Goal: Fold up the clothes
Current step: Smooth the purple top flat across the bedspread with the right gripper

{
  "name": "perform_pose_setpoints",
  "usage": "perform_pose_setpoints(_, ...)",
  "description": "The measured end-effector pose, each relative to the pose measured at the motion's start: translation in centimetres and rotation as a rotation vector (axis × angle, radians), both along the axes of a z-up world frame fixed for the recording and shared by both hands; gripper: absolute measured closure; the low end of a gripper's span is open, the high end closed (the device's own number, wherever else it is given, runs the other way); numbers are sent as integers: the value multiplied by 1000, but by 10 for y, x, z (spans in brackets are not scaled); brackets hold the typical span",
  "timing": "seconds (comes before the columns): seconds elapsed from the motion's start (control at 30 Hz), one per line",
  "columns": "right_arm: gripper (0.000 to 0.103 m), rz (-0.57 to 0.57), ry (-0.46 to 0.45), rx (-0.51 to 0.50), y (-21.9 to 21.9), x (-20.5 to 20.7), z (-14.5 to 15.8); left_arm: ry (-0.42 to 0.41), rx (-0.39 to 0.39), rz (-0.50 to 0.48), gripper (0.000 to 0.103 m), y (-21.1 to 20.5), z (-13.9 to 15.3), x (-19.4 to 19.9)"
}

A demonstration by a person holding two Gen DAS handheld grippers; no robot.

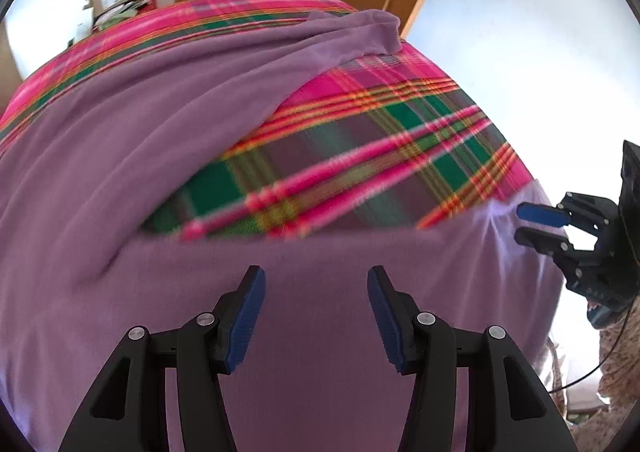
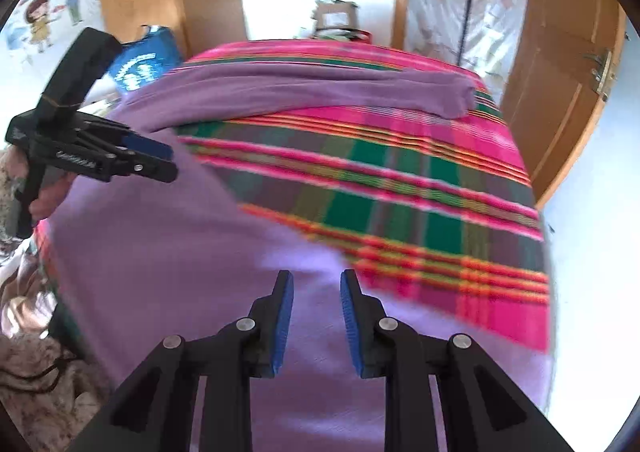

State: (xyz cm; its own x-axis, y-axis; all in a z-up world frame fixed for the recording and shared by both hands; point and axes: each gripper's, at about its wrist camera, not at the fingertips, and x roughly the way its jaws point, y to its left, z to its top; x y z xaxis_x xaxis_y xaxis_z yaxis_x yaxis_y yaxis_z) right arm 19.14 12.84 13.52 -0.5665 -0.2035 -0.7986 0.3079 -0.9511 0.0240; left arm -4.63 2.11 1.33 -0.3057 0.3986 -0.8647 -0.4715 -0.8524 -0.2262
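A purple long-sleeved garment (image 1: 120, 156) lies spread over a bed with a pink and green plaid cover (image 1: 360, 156). One sleeve (image 2: 320, 92) stretches across the far side, its cuff near the bed's right edge. My left gripper (image 1: 316, 272) hovers over the garment's near part, open, with nothing between its pads. My right gripper (image 2: 316, 276) is over the garment's near edge (image 2: 304, 252), its pads a short way apart with only cloth seen below the gap. In the left wrist view the right gripper (image 1: 516, 222) sits at the garment's right corner, where the cloth is puckered.
A wooden door (image 2: 560, 92) stands at the bed's far right. A cardboard box (image 2: 334, 18) sits beyond the bed and a blue bag (image 2: 140, 64) at its far left. A hand (image 2: 48, 196) holds the left gripper (image 2: 170, 162). Patterned fabric (image 2: 36, 372) lies beside the bed.
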Motion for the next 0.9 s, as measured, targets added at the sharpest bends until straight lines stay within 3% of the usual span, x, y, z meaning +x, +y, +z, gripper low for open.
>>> perform_pose_setpoints(0.27, 78, 123, 3, -27, -42, 47, -16, -12, 25, 64, 48, -36, -7, 70)
perform_pose_setpoints(0.5, 71, 40, 33, -70, -45, 81, -25, -9, 15, 79, 48, -51, -10, 117)
perform_pose_setpoints(0.77, 61, 10, 108, 35, -59, 126, -31, 97, -44, 82, 48, -56, -14, 161)
perform_pose_setpoints(0.9, 61, -5, 84, 11, -56, 125, -28, 77, -35, 83, 48, -56, -14, 162)
